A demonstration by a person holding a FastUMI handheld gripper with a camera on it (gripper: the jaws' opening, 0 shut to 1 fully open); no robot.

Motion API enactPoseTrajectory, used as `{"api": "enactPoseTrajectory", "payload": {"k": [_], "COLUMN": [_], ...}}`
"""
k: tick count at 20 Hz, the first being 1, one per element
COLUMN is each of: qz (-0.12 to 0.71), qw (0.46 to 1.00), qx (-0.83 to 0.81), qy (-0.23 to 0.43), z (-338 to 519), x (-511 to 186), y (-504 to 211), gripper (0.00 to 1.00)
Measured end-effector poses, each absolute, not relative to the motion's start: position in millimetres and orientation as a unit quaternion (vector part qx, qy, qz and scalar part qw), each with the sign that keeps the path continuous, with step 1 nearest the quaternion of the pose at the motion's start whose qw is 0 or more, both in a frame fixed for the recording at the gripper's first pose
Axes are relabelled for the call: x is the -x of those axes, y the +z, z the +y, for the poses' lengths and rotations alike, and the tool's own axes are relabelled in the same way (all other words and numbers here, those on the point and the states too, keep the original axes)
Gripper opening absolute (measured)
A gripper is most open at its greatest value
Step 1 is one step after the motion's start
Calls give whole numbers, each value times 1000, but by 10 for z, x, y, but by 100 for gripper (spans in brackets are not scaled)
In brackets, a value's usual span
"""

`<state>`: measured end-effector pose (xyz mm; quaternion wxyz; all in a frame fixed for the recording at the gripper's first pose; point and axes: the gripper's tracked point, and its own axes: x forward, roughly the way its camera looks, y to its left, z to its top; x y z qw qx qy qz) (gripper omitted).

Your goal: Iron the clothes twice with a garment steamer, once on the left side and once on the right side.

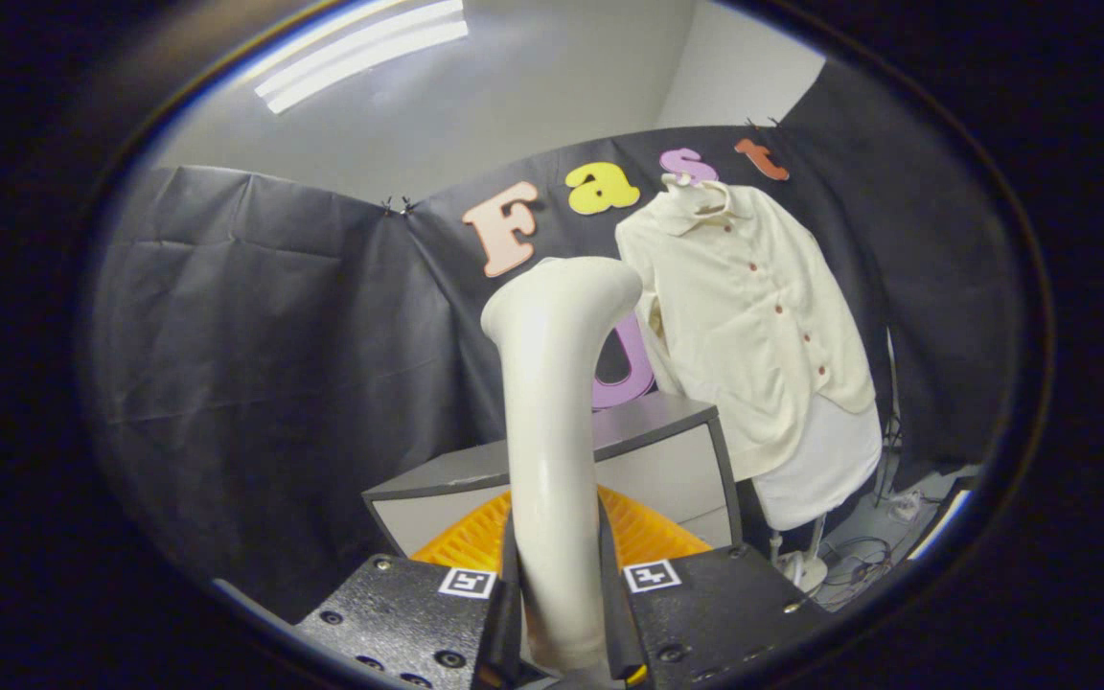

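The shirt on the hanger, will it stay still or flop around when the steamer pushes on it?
The shirt would probably give and swing: it looks like soft cloth, hanging beyond the steamer. Its hem drapes loosely, so it may fold or ripple under a push. The steamer looks rigid, clamped between both fingers of the gripper.

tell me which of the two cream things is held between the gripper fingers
The cream plastic steamer handle, clamped upright by the gripper. The cream buttoned shirt hangs beyond it on a stand, untouched.

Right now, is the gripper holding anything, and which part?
Yes. The gripper is shut on the garment steamer, both fingers pressing the lower part of its handle.
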<state>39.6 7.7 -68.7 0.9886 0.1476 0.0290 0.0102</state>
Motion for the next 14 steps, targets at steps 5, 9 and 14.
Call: {"api": "enactPoseTrajectory", "payload": {"k": [5, 9, 14], "qz": [12, 1, -24], "qw": [995, 998, 998], "qx": [-101, -65, -42], "qy": [3, -9, -26], "z": [659, 907, 990], "x": [-201, -158, -32], "y": [-430, -252, -13], "gripper": [34, 34, 34]}}
